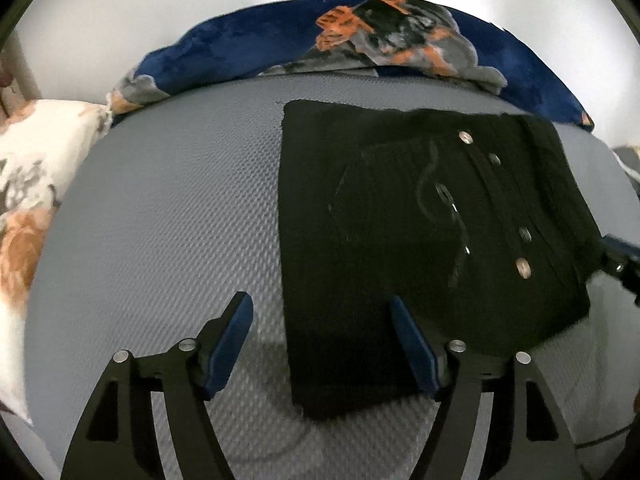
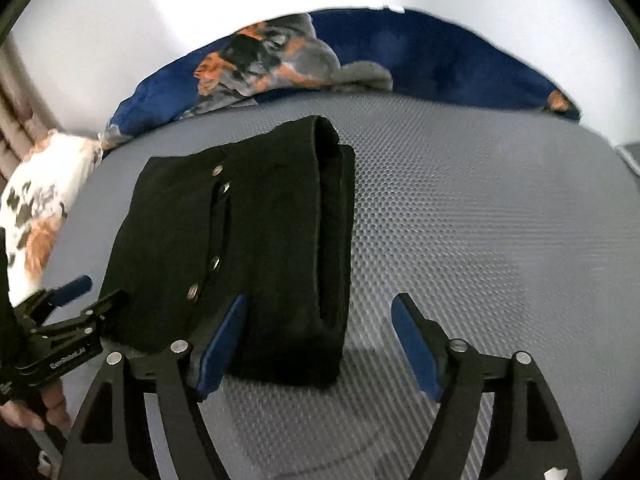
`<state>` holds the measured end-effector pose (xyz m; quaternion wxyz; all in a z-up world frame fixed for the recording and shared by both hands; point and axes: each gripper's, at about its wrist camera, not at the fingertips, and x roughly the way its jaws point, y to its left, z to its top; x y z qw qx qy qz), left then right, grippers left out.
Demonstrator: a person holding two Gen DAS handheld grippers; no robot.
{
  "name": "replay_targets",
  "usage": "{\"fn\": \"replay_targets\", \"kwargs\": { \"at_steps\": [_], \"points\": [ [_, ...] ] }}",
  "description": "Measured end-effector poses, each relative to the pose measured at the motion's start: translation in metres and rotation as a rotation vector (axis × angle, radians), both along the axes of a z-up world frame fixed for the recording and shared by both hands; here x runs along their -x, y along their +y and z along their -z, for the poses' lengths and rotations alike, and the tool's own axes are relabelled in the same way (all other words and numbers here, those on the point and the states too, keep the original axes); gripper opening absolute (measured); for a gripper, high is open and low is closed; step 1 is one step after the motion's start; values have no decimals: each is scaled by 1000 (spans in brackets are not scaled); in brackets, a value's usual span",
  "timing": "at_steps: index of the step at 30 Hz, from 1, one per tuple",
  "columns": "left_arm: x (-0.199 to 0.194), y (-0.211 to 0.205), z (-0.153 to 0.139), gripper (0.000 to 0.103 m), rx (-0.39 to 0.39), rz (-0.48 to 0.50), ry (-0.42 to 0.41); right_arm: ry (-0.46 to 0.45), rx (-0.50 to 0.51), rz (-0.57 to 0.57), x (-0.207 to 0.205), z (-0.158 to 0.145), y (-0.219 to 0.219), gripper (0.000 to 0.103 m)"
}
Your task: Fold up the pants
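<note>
The black pants (image 1: 420, 240) lie folded into a compact block on the grey textured mattress (image 1: 160, 220), metal buttons facing up. My left gripper (image 1: 320, 304) is open above their near left corner, one finger over the mattress and the other over the cloth. In the right wrist view the pants (image 2: 260, 240) show a thick folded edge on their right side. My right gripper (image 2: 320, 304) is open over their near right corner, nothing pinched. Each gripper also appears in the other view: the right gripper (image 1: 618, 256) at the pants' right edge, the left gripper (image 2: 98, 292) at their left edge.
A blue blanket (image 1: 248, 44) with an orange and grey print is bunched along the far edge of the mattress (image 2: 480, 220). A floral pillow (image 1: 36, 184) lies at the left. A hand (image 2: 52, 404) holds the left gripper's handle. A white wall rises behind.
</note>
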<state>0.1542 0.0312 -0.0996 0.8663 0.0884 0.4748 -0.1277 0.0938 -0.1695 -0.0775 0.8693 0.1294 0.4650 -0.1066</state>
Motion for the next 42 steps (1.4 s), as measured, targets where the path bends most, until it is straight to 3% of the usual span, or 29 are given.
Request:
{"fn": "replay_targets", "kwargs": {
  "at_steps": [4, 9, 18, 42],
  "points": [
    [33, 4, -13, 74, -18, -5, -34, -15, 63, -39, 25, -11, 25, 76],
    [74, 12, -26, 77, -41, -48, -78, -66, 82, -42, 52, -21, 50, 90],
    [131, 30, -37, 77, -8, -146, -118, -126, 79, -23, 75, -30, 83, 98],
    [150, 35, -37, 77, -8, -152, -132, -91, 70, -2, 93, -18, 96, 98]
  ]
}}
